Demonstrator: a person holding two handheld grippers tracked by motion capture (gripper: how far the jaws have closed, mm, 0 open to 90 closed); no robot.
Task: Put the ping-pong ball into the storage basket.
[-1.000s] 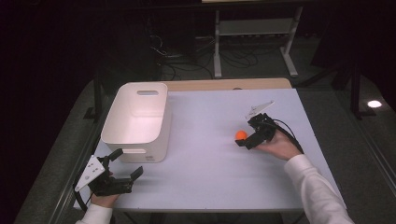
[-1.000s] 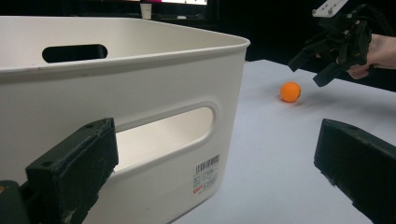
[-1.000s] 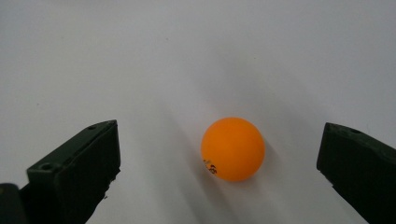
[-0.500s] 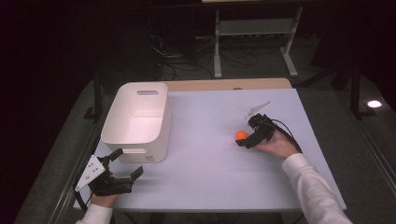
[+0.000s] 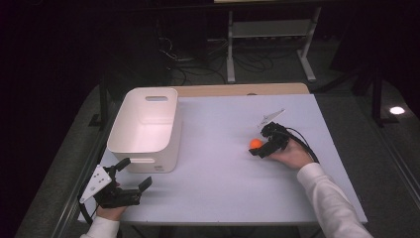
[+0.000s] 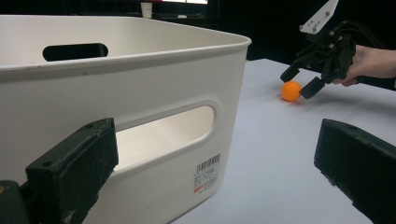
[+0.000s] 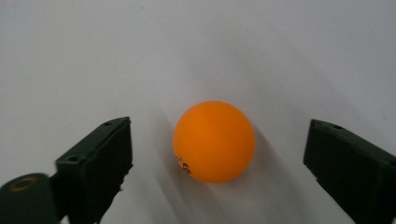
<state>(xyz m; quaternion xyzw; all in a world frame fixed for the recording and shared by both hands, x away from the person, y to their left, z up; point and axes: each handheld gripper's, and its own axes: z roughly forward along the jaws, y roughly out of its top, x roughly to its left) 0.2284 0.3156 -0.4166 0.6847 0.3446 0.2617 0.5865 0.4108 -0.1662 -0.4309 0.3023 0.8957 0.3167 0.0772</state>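
An orange ball (image 5: 255,144) lies on the white table at the right, and the right gripper view shows the ball (image 7: 214,141) between two wide-apart jaws. My right gripper (image 5: 258,148) is open, tilted down over it, touching nothing. The ball (image 6: 291,91) and that gripper (image 6: 300,80) appear far off in the left gripper view. My left gripper (image 5: 134,173) stands open at the table's front left, just before the near wall of a white bin (image 5: 143,144). Its jaws frame the bin's handle slot (image 6: 163,133), with nothing held.
The white bin (image 6: 140,74) has nothing inside and carries a barcode label on its near wall. A wooden strip (image 5: 242,89) runs along the table's far edge. Cables and a metal stand (image 5: 267,34) are on the dark floor beyond.
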